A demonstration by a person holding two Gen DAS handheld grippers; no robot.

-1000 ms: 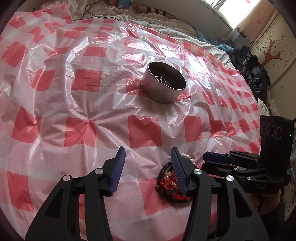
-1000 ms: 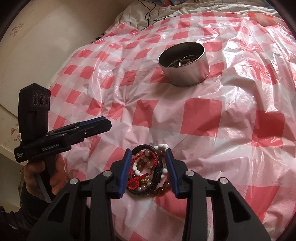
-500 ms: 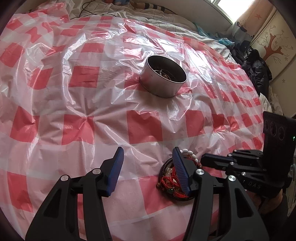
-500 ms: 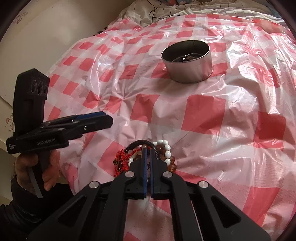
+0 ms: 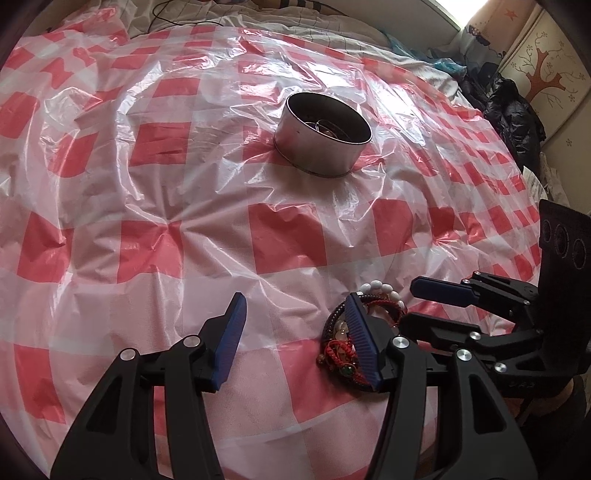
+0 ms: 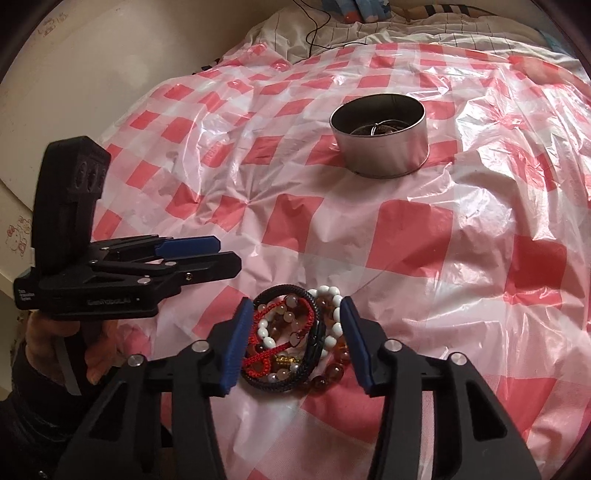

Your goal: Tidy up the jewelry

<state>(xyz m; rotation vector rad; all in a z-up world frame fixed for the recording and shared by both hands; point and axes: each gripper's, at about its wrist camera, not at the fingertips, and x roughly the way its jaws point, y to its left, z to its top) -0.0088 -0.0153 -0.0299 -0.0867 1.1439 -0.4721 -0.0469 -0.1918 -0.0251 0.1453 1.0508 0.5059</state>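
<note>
Left gripper (image 5: 295, 328) at nine o'clock of bracelet pile (image 6: 301, 339), jaws half apart, empty. Right gripper (image 6: 295, 334) straddles pile, jaws just reopened, pads clear of beads. Metal tin (image 6: 380, 134) at twelve o'clock, well apart, on checked plastic sheet (image 6: 424, 240).

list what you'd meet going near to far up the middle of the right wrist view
right gripper with open jaws → pile of bracelets between them → bare checked plastic sheet → round metal tin with jewelry already inside → rumpled bedding at the far edge
</note>
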